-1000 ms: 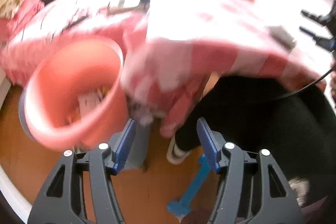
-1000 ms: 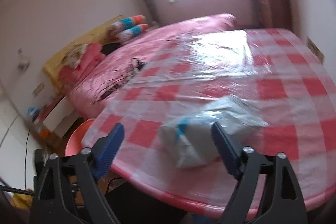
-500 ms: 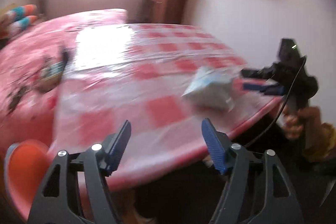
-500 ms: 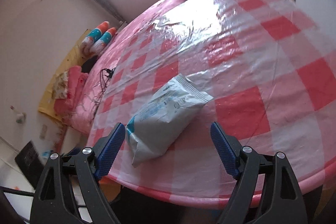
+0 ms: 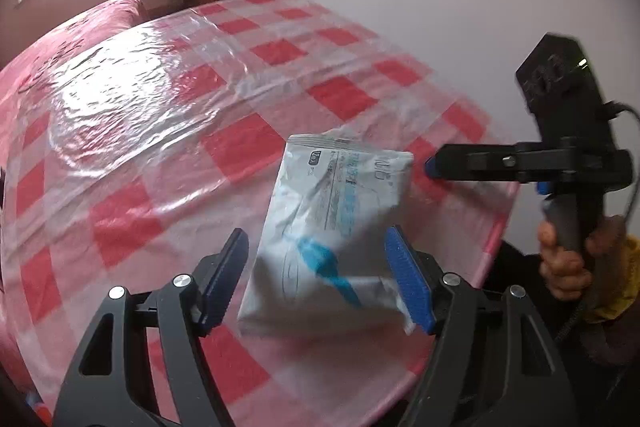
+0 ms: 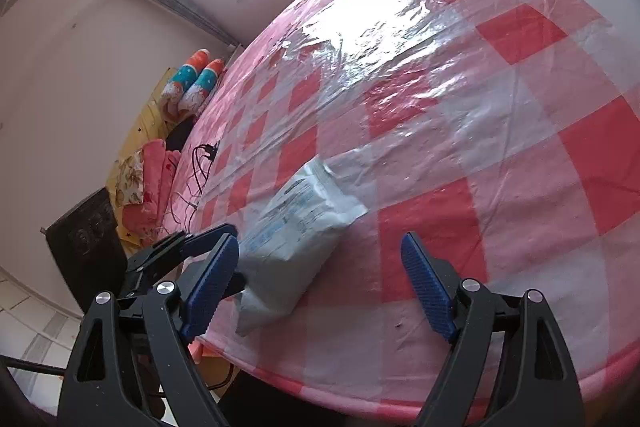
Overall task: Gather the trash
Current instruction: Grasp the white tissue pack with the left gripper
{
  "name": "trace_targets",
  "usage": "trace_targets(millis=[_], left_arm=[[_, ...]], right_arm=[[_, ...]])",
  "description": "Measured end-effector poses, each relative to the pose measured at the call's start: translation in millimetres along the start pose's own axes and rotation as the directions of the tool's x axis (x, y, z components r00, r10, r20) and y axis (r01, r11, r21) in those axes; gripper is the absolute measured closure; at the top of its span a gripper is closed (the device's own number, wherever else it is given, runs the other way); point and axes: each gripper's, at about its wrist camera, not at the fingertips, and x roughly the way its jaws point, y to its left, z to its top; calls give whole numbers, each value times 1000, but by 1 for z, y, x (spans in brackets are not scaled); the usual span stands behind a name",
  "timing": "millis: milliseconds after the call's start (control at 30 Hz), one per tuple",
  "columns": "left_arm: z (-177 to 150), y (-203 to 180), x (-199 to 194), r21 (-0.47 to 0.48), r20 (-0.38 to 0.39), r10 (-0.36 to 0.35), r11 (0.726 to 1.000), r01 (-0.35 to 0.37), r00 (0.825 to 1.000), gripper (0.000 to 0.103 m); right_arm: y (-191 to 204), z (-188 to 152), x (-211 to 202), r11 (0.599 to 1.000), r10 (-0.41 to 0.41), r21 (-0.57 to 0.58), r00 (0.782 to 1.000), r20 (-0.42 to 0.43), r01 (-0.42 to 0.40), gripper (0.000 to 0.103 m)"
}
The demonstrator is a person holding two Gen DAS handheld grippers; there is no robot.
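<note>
— Left hand-held gripper (image 5: 316, 275) is spread wide, its fingers either side of the packet's (image 5: 336, 223) near end, low centre of frame; likely lined up to pinch it.
— And the right hand-held gripper (image 6: 320, 291)?
— Also agape, holding nothing. Packet lies on the checked surface (image 6: 500, 115) near its edge, by the lower-left finger.

pkg (image 5: 332, 227) print blurred, no legible txt
</note>
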Motion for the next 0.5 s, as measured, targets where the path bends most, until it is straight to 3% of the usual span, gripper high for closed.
trace_targets(millis=[100, 300, 500], left_arm=[[8, -6, 14, 25, -42, 5, 1000, -4, 999, 31], [12, -20, 30, 78, -85, 35, 997, -28, 996, 18], [11, -31, 38, 109, -78, 119, 988, -110, 990, 16]], right_arm=[[-1, 3, -2, 1000, 2, -18, 1000, 2, -2, 20], [-5, 8, -4, 999, 29, -32, 1000, -2, -29, 20], [-7, 9, -7, 998, 38, -47, 999, 0, -38, 20]])
